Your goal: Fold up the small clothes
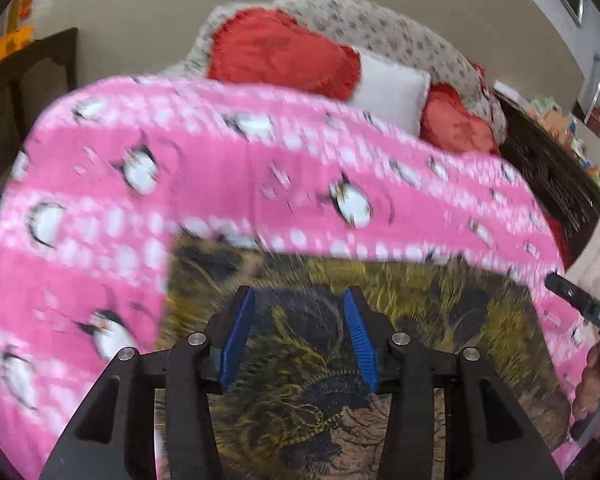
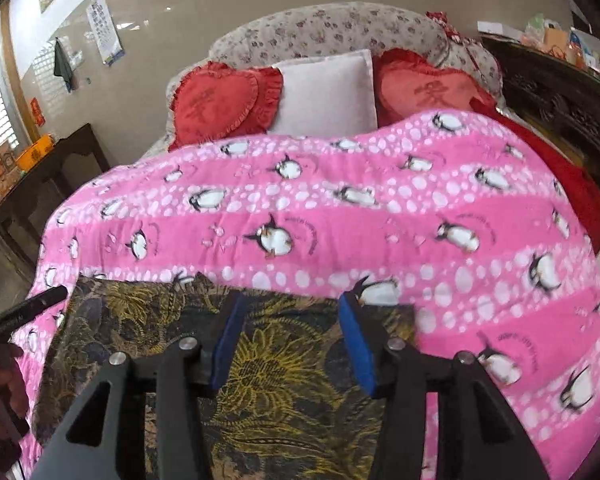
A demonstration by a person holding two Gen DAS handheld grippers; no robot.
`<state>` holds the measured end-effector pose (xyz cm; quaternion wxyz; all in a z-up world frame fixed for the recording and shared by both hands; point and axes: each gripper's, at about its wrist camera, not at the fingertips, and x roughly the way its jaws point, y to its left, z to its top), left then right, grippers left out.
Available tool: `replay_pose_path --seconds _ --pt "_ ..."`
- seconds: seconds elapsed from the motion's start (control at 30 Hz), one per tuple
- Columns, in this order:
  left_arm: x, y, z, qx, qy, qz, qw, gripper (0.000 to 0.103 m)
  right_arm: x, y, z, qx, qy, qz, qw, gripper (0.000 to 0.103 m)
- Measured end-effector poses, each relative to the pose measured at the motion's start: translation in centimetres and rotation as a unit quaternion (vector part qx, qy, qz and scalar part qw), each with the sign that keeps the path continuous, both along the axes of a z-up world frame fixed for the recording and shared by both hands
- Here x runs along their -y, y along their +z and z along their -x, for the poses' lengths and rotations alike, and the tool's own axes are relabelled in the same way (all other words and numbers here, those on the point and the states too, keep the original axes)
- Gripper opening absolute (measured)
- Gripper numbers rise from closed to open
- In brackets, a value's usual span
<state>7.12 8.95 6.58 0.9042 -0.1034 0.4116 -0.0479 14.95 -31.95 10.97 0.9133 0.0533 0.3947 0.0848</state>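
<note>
A dark garment with a yellow and grey floral print [image 1: 332, 344] lies flat on a pink penguin blanket [image 1: 220, 184] on a bed. It also shows in the right wrist view [image 2: 284, 372]. My left gripper [image 1: 298, 300] hovers over the garment, open and empty, blue pads apart. My right gripper [image 2: 292, 304] is over the garment near its far edge, open and empty. The tip of the right gripper [image 1: 580, 308] shows at the right edge of the left wrist view. The tip of the left gripper [image 2: 32, 304] shows at the left of the right wrist view.
The pink blanket [image 2: 380, 216] covers the bed. Two red heart cushions [image 2: 220, 100] and a white pillow [image 2: 328, 96] lean on a floral headboard [image 2: 332, 28]. A dark wooden side table [image 2: 44, 176] stands left. A dark carved cabinet [image 2: 560, 96] stands right.
</note>
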Motion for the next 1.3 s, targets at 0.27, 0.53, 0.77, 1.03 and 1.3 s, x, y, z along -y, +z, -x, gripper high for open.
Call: replay_pose_path --seconds 0.27,0.53,0.77,1.03,1.3 --pt "-3.1 -4.7 3.1 0.003 0.034 0.099 0.9945 0.026 3.3 -7.9 -1.5 -0.046 -0.035 -0.011 0.998 0.054" --pt "-2.3 -4.3 3.0 -0.005 0.029 0.080 0.9963 0.026 2.4 -6.4 -0.4 -0.031 -0.039 0.019 0.999 0.054" --pt "1.3 -1.3 10.6 0.005 -0.052 0.100 0.9936 0.026 -2.3 -1.9 9.4 -0.003 0.043 0.033 0.999 0.068" --pt "5.3 -4.6 14.5 0.006 -0.107 0.041 0.9934 0.037 -5.0 -8.0 15.9 -0.023 0.039 0.114 0.992 0.075" --pt "5.2 -5.0 14.1 0.017 -0.128 0.083 0.9881 0.058 -4.4 -8.1 16.8 -0.013 0.030 0.100 0.994 0.083"
